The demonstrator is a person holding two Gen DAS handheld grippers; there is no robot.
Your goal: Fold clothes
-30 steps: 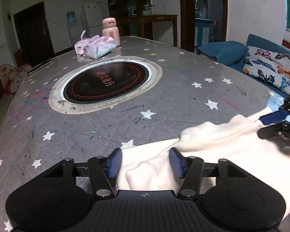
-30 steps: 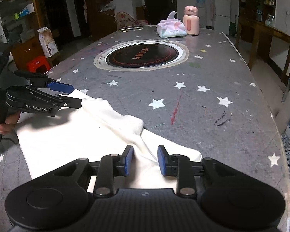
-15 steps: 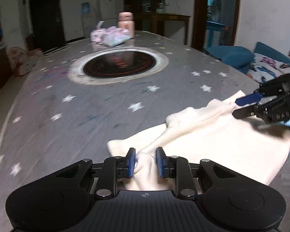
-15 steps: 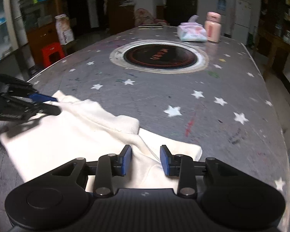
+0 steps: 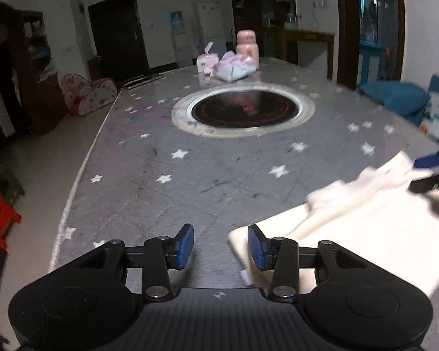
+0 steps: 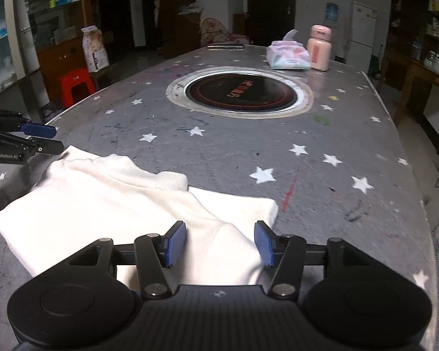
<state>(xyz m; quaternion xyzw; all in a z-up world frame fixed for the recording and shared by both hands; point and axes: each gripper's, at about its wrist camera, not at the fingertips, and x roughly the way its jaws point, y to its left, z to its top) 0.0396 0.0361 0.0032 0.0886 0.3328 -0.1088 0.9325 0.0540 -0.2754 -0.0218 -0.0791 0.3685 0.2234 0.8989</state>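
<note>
A folded white garment (image 6: 108, 204) lies on the grey star-patterned table (image 6: 248, 146); it also shows in the left wrist view (image 5: 365, 228). My left gripper (image 5: 220, 247) is open and empty, its right pad beside the garment's corner; it shows at the left edge of the right wrist view (image 6: 41, 139). My right gripper (image 6: 220, 244) is open just above the garment's near right part; it shows blurred in the left wrist view (image 5: 433, 172).
A round black hotplate (image 6: 240, 95) is set in the table's middle. A tissue pack (image 6: 288, 57) and a pink bottle (image 6: 319, 48) stand at the far end. A red stool (image 6: 76, 86) stands left of the table, a blue sofa (image 5: 395, 98) on the other side.
Both grippers have opened and let go of the garment. The left gripper has swung to the left, off the cloth. The garment now lies flatter.
</note>
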